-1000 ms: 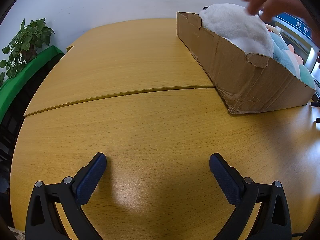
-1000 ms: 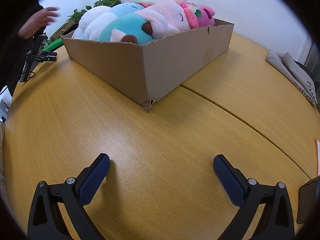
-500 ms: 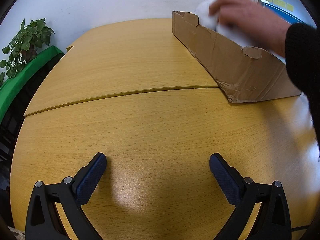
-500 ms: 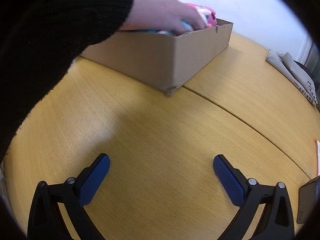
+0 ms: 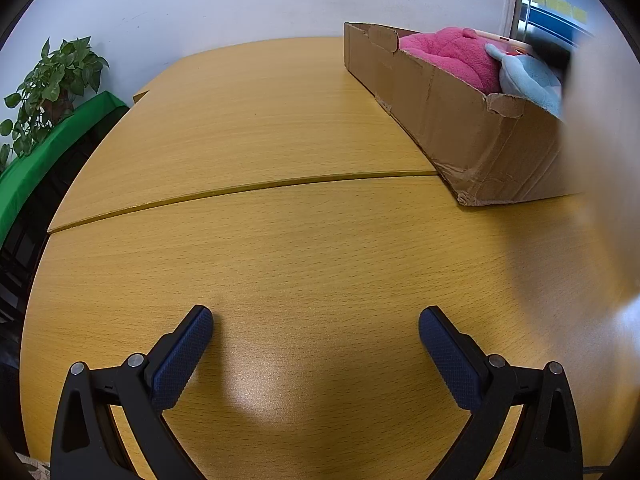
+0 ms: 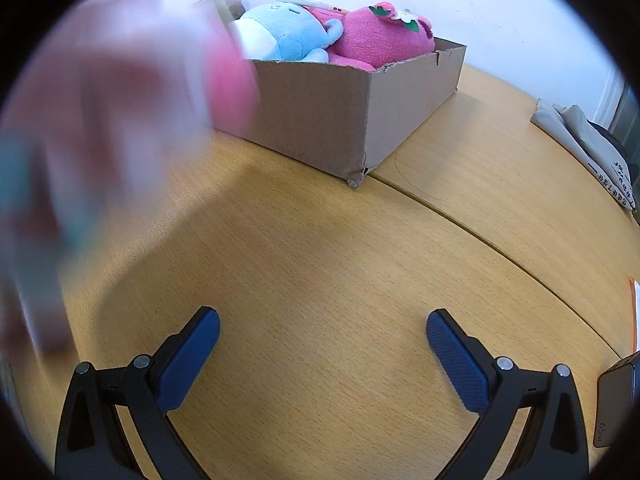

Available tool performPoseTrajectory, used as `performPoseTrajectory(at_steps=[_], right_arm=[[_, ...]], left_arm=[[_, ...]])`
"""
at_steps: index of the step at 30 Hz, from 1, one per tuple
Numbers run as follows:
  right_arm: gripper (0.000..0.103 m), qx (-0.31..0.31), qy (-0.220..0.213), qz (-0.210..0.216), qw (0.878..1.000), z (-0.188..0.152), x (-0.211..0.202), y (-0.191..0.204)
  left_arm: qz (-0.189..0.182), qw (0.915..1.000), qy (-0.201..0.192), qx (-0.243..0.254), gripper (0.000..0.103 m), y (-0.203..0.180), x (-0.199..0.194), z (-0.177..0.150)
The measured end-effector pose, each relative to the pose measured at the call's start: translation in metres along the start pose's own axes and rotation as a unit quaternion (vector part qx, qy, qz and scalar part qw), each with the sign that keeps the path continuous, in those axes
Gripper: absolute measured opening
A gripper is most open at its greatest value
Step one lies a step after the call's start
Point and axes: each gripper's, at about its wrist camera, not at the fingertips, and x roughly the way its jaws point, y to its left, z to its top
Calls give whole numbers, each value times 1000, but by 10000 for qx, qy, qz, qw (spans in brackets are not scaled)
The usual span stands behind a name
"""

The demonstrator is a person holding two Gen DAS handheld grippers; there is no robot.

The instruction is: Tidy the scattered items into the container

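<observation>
Cardboard box (image 5: 472, 120) holds plush toys (image 6: 360, 36); left gripper (image 5: 316, 332), right gripper (image 6: 323, 334) spread wide, empty, over table (image 5: 280, 128).

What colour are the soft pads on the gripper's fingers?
Dark blue, with a fine bumpy texture, on black arms. The left gripper's pads show it best in the left wrist view.

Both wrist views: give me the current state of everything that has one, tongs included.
Left tongs: open, empty, over bare table.
Right tongs: open, empty.
Cardboard box: upright, open-topped, rim torn.
Pink plush: lying in box.
Blue plush: lying in box.
Blurred mass: too smeared to identify.
</observation>
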Motion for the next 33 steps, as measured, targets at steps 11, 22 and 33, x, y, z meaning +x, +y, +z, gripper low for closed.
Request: performPoseTrajectory(at_steps=[11, 22, 33], right_arm=[[103, 232, 2, -163, 9996, -1, -1, -9], [103, 238, 5, -171, 9996, 2, 1, -8], [103, 238, 4, -169, 9996, 3, 2, -8]], left_arm=[[1, 10000, 1, 2, 103, -2, -1, -1], [0, 10000, 4, 8, 103, -3, -2, -3], [2, 10000, 1, 2, 103, -4, -3, -5]])
